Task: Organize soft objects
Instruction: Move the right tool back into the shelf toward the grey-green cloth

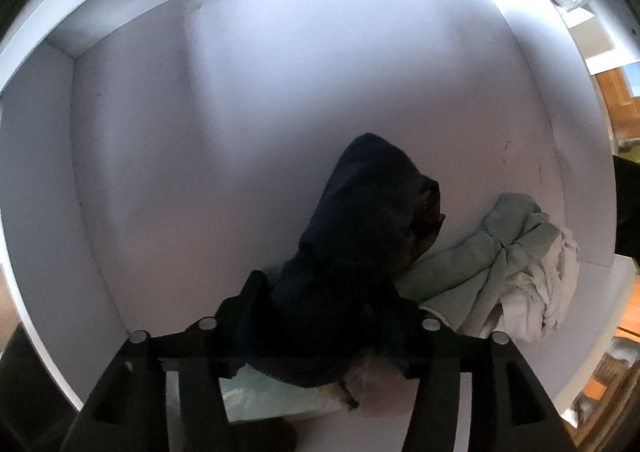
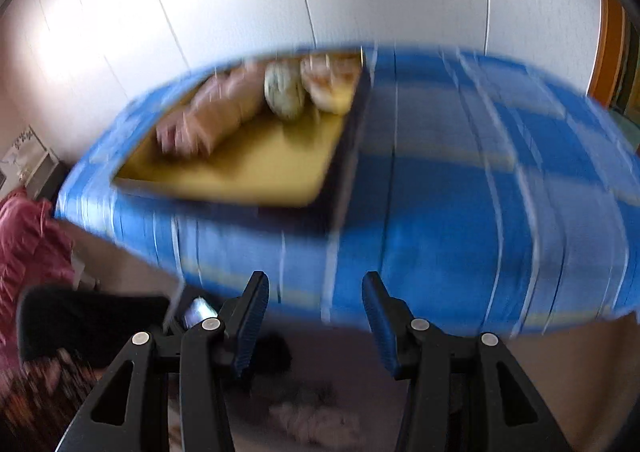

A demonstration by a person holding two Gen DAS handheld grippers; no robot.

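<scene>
- A dark navy cloth [image 1: 360, 228] lies in a heap on the floor of a white box [image 1: 160, 132], toward its near right part; a brown patch shows at the cloth's right edge.
- The left gripper [image 1: 326, 292] points down into the box with the cloth bunched between its fingers. The fingertips are lost against the dark fabric, so I cannot tell whether they press on it or stand loose.
- A pale green cloth [image 1: 480, 252] lies just right of the navy one, touching it, with a white cloth [image 1: 548, 292] crumpled against its right side, by the box's right wall.
- More pale fabric, greenish and pinkish, shows under the near end of the navy cloth, beneath the gripper.
- The right gripper [image 2: 316, 300] is spread, with nothing between its blue-padded fingers [image 2: 256, 308]. The view is smeared by motion.
- Beyond it is a surface under a blue checked cover [image 2: 460, 192].
- On the cover's far left sits a yellow tray [image 2: 248, 168] with a dark rim.
- In the tray's far part lie rolled soft things: a pinkish roll [image 2: 216, 108], a grey-green ball [image 2: 284, 90] and a pale orange bundle [image 2: 332, 80], side by side.
- A red garment [image 2: 28, 244] is at the left edge.
</scene>
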